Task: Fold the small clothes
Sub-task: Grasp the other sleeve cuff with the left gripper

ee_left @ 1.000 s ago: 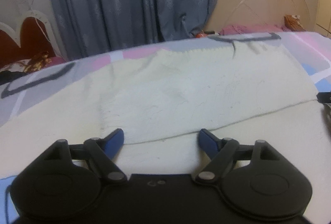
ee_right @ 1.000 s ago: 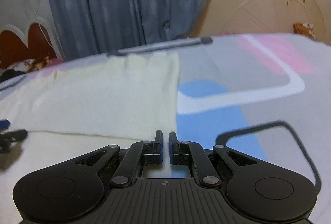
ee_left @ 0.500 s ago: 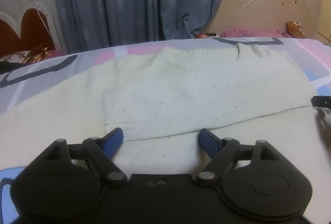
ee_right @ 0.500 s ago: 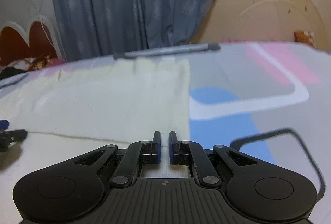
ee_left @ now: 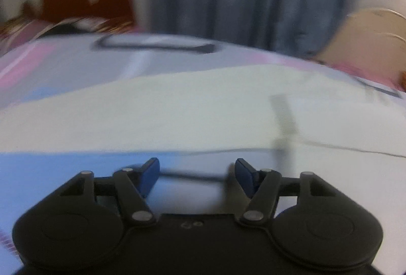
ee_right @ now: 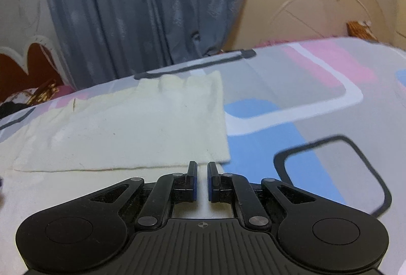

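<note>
Left tongs (ee_left: 196, 173) closing, nothing between them, above the bedsheet (ee_left: 76, 168) at the cream garment's (ee_left: 203, 110) edge. Right tongs (ee_right: 202, 179) closed, apparently pinning a corner for folding.

A bedsheet (ee_right: 317, 102) printed with pink, blue and grey blocks and dark outlined rectangles covers the bed. Behind it hangs a grey-blue curtain (ee_right: 142, 11). A cream arched headboard (ee_right: 317, 11) stands right of the curtain; a red-brown, white-edged scalloped headboard (ee_left: 86, 0) stands left of it.
</note>
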The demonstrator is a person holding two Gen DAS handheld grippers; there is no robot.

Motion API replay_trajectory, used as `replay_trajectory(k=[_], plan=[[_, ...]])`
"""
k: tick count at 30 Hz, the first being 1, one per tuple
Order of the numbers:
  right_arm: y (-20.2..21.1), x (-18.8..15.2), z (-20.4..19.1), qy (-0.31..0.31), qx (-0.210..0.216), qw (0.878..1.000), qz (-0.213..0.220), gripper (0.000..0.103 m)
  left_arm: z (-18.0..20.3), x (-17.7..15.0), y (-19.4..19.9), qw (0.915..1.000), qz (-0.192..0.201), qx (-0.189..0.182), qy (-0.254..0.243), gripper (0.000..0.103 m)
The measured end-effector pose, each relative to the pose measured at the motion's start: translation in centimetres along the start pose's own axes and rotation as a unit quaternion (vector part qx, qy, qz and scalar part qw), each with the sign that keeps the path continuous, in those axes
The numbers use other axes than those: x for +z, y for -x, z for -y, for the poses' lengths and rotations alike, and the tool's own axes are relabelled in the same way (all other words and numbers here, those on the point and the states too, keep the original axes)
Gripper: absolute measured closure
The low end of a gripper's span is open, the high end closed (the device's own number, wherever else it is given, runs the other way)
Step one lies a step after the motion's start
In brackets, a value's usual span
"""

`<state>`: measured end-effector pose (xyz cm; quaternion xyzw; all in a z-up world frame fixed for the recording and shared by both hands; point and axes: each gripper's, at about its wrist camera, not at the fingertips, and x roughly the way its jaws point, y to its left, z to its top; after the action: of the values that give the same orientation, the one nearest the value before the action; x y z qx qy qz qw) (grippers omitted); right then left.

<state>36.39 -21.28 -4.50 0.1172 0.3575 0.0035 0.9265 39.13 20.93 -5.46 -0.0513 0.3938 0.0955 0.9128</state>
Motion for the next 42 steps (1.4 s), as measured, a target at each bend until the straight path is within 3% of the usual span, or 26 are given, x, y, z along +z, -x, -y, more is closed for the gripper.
replay_trajectory(k=[5, 10, 18, 20, 21, 22, 23, 24, 26, 28, 36, 39, 42], plan=[[0.6, -0.4, -1.6, -0.001, -0.003, 1.0, -0.003, 0.098, -8.9, -0.7, 1.1, 0.9942, 0.005, 0.012, 0.107, 0.049], [1.1, -0.6, -3.8, 0.007, -0.002, 1.0, -0.003, 0.098, -15.7, -0.3, 1.2, 0.9756, 0.018, -0.003, 0.219, 0.049], [0.7, 0.7, -5.8, 0.005, 0.003, 1.0, 0.003, 0.098, -19.7, 0.5, -0.2, 0.9504, 0.04, -0.048, 0.305, 0.048], [0.7, 0.8, -6.1, 0.008, 0.006, 1.0, 0.002, 0.098, -20.0, 0.6, -0.5, 0.9465, 0.046, -0.049, 0.316, 0.053], [0.6, 0.8, -6.2, 0.009, 0.006, 1.0, 0.001, 0.098, -20.0, 0.9, -0.6, 0.9479, 0.047, -0.039, 0.313, 0.064], [0.5, 0.8, -6.2, 0.011, 0.005, 1.0, 0.0, 0.098, -19.9, 1.3, -0.7, 0.9528, 0.046, -0.023, 0.299, 0.086], [0.3, 0.8, -6.2, 0.011, 0.005, 1.0, -0.002, 0.098, -19.2, 1.9, -1.0, 0.9634, 0.036, -0.001, 0.266, 0.099], [0.1, 0.8, -6.2, 0.011, 0.005, 1.0, -0.005, 0.098, -17.9, 2.8, -1.3, 0.975, 0.027, 0.012, 0.22, 0.101], [-0.3, 0.8, -6.2, 0.012, 0.006, 1.0, -0.009, 0.098, -15.0, 4.1, -1.0, 0.9898, 0.038, 0.02, 0.136, 0.101], [-0.6, 0.7, -6.4, 0.014, 0.006, 1.0, -0.009, 0.098, -11.6, 5.0, -0.2, 0.9956, 0.057, 0.004, 0.074, 0.101], [-1.4, 0.8, -6.1, 0.01, 0.014, 1.0, -0.014, 0.098, 2.3, 6.3, 0.4, 0.9916, 0.071, -0.106, -0.018, 0.101], [-1.3, 1.0, -5.6, 0.007, 0.022, 1.0, -0.012, 0.098, 8.8, 6.2, 0.2, 0.9843, 0.053, -0.154, -0.068, 0.101], [-1.4, 1.2, -4.9, 0.002, 0.027, 1.0, -0.011, 0.098, 14.7, 5.2, 0.3, 0.9749, 0.043, -0.175, -0.131, 0.101]])
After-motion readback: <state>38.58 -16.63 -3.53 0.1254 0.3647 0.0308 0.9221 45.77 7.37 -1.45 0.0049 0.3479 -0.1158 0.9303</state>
